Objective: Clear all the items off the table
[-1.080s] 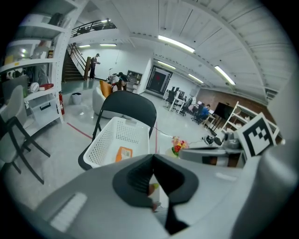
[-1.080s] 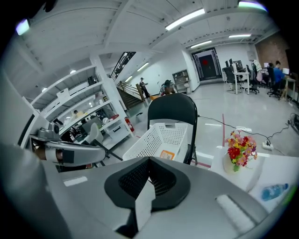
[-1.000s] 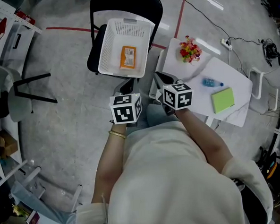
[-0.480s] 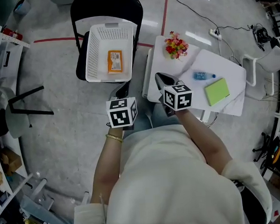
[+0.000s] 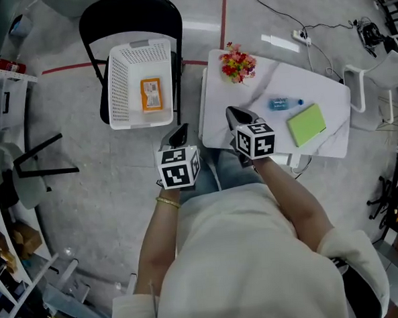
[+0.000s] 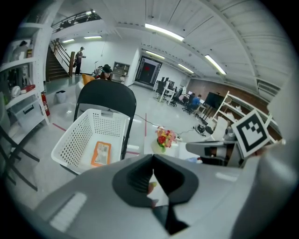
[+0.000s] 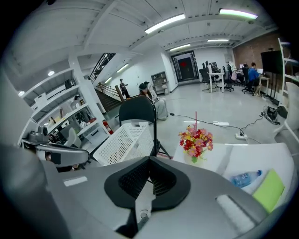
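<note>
Items on the white rectangular tabletop (image 5: pixel 319 90) number three: a small bouquet of red and yellow flowers (image 5: pixel 237 63) at the far corner, a small blue-tinted plastic bottle (image 5: pixel 284 104) lying on its side near the middle, and a flat lime-green rectangular pad (image 5: pixel 306 125) just beside the bottle, on the near side.

The left gripper (image 6: pixel 153 161) has its jaws closed tip to tip with nothing between them and hangs off the tabletop, near a white perforated plastic basket (image 5: pixel 117 86). The basket sits on a black folding chair (image 5: pixel 128 11) and holds an orange flat packet (image 5: pixel 151 95). The right gripper (image 7: pixel 149 163) is likewise closed and empty, and is over the near edge of the tabletop, pointing toward the bouquet.

Handling notes (estimates):
- Bouquet: probably light and top-heavy. The blooms crush easily, so take hold low, at the pale base, and keep it upright.
- Bottle: smooth, round and likely to roll or slip. Close the jaws across the middle of the barrel, at right angles to its long axis. Its fill level cannot be read, so its weight is unknown.
- Pad: thin, and flat against the surface. Whether it is stiff or spongy cannot be told. Pinch one long edge, or slide it to the tabletop rim first so that a jaw can get beneath it.

Both grippers must open before any pickup.
</note>
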